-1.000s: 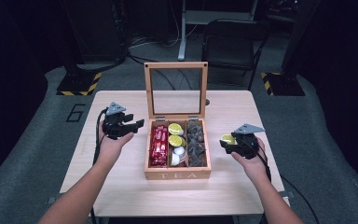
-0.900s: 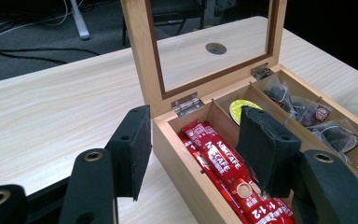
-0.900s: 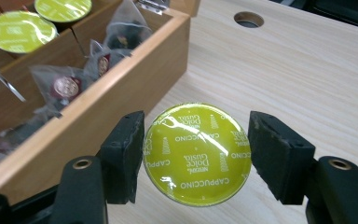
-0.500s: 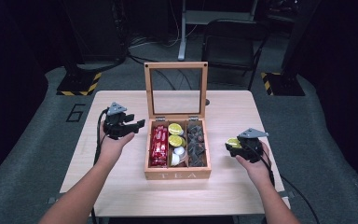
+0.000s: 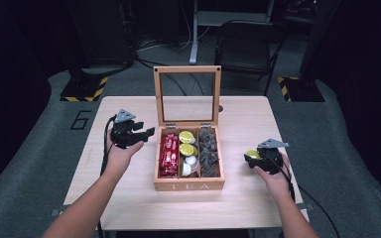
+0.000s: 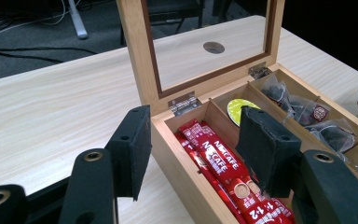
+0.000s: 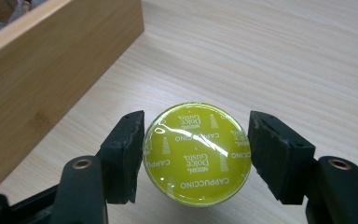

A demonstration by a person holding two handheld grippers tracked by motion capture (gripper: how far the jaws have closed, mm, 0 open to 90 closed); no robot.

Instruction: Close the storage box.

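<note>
An open wooden tea box [image 5: 188,186] stands mid-table with its glass lid [image 5: 186,96] upright. It holds red coffee sachets [image 5: 168,154], yellow capsules [image 5: 185,143] and dark tea bags [image 5: 208,151]. My right gripper [image 5: 252,157] is low over the table to the right of the box, shut on a yellow Cappuccino capsule [image 7: 196,151] whose foil lid faces up between the jaws [image 7: 196,154]. My left gripper [image 5: 146,134] hovers open at the box's left back corner. In the left gripper view it [image 6: 191,149] straddles the box wall [image 6: 186,172] above the sachets [image 6: 219,163].
The box's side wall [image 7: 51,60] runs just left of the held capsule. Bare wooden table [image 5: 258,124] lies around the box, with a small round hole [image 6: 213,47] behind the lid. A chair [image 5: 245,44] and floor cables lie beyond the far edge.
My right gripper has carried the yellow capsule rightward and down toward the table, away from the box. The left gripper has stayed put.
</note>
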